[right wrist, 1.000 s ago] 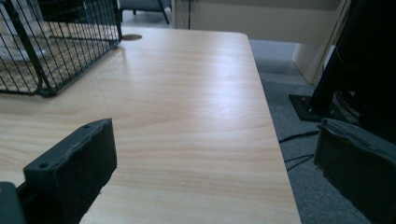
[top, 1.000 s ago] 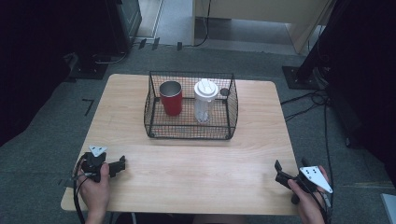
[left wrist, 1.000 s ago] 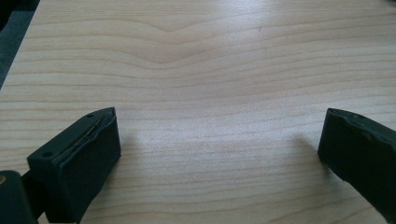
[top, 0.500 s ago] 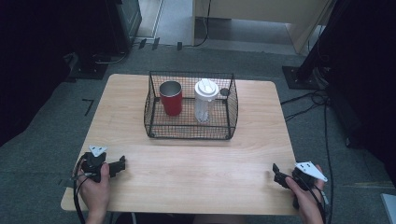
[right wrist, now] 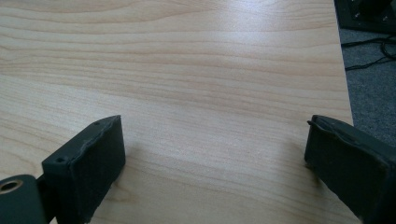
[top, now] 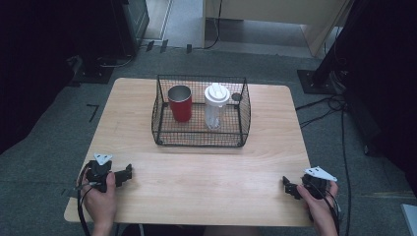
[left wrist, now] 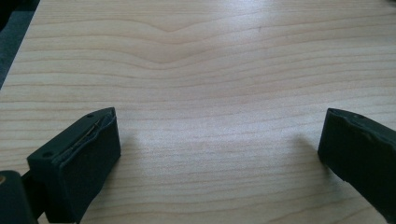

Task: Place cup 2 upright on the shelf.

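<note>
A black wire basket [top: 199, 140] stands at the middle back of the wooden table [top: 196, 172]. Inside it a red cup [top: 180, 104] stands upright on the left and a white lidded bottle [top: 215, 105] on the right. My left gripper [top: 129, 173] rests near the front left corner, open, held by a hand. My right gripper [top: 287, 187] rests near the front right edge, also open. In the left gripper view the gripper [left wrist: 219, 149] has bare wood between its fingers. The right gripper view shows the gripper [right wrist: 215, 158] wide apart over bare wood too.
Grey carpet surrounds the table, with cables [top: 334, 105] on the floor at the right and dark equipment stands behind. The table's right edge [right wrist: 343, 70] runs close to my right gripper. Open wood lies between the basket and both grippers.
My right gripper has shifted slightly left and toward the front edge. The left gripper, the basket and its contents have stayed put.
</note>
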